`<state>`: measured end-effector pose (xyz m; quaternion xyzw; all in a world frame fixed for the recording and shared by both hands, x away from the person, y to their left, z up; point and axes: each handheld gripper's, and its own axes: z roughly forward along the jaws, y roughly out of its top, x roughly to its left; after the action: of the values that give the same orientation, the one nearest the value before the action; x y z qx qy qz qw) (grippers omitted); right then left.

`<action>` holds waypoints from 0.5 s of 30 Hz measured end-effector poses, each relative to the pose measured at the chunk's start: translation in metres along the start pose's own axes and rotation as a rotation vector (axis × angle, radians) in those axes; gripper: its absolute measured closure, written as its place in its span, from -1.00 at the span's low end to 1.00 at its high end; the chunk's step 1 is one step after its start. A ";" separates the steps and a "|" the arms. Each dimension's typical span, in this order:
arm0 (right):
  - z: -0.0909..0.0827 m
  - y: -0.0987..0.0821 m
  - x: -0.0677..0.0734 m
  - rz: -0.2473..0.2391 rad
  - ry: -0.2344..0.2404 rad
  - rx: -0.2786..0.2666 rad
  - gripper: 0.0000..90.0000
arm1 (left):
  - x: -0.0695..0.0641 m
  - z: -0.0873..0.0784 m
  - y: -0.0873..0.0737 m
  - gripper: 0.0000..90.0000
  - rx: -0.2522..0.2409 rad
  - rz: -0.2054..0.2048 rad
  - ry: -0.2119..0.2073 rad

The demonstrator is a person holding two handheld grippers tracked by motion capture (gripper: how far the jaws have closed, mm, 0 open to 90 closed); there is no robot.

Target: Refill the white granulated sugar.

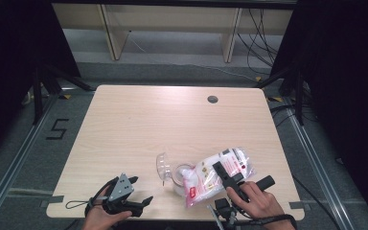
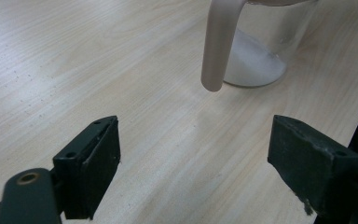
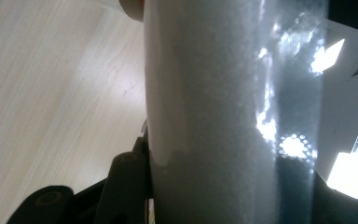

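On the near half of the light wooden table (image 1: 139, 120), right of centre, a clear plastic bag of white granules (image 1: 218, 172) with red and white print lies tilted, its lower end over the mouth of a clear glass jug (image 1: 182, 176) that stands just left of it. In the high view the right gripper (image 1: 223, 173) lies along the top of the bag, with the person's right hand (image 1: 256, 200) gripping its handle at the near right edge of the table. In the right gripper view the bag (image 3: 223, 116) stands close before the lens, pale and grainy, with one black jaw showing at its lower left edge; the jaws are part closed and appear to clamp the bag. A clear domed lid (image 1: 162, 166) lies on the table just left of the jug. The left gripper (image 1: 141, 194) rests near the near left edge, held by the left hand (image 1: 100, 218), well apart from the jug. In the left gripper view its two black jaws stand spread wide with bare table between them, and beyond them is the jug (image 2: 265, 42) with its frosted handle (image 2: 219, 44) and a heap of white granules (image 2: 254, 63) in its base.
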<state>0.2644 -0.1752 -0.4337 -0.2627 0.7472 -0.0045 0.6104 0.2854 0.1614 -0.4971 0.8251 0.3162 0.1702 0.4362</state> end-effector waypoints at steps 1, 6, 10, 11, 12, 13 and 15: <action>0.000 0.000 0.001 0.008 -0.004 -0.001 0.40 | 0.000 0.000 0.000 -0.63 0.000 0.000 0.000; 0.001 -0.002 0.001 0.014 -0.003 -0.005 0.40 | 0.000 0.002 0.000 -0.63 -0.009 -0.006 -0.013; 0.002 -0.004 0.002 0.024 -0.003 -0.008 0.40 | 0.000 0.001 0.000 -0.63 -0.007 -0.008 -0.012; 0.002 -0.004 0.002 0.024 -0.003 -0.008 0.40 | 0.000 0.001 0.000 -0.63 -0.007 -0.008 -0.012; 0.003 -0.005 0.001 0.023 0.000 -0.007 0.40 | 0.000 0.002 0.000 -0.63 -0.012 -0.014 -0.013; 0.003 -0.005 0.000 0.009 -0.003 -0.014 0.40 | 0.000 0.002 0.000 -0.63 -0.012 -0.014 -0.013; 0.003 -0.006 0.002 0.029 -0.003 -0.006 0.40 | 0.000 0.002 0.000 -0.63 -0.008 -0.011 -0.014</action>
<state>0.2692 -0.1802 -0.4347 -0.2538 0.7501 0.0072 0.6106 0.2864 0.1607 -0.4984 0.8228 0.3168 0.1634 0.4427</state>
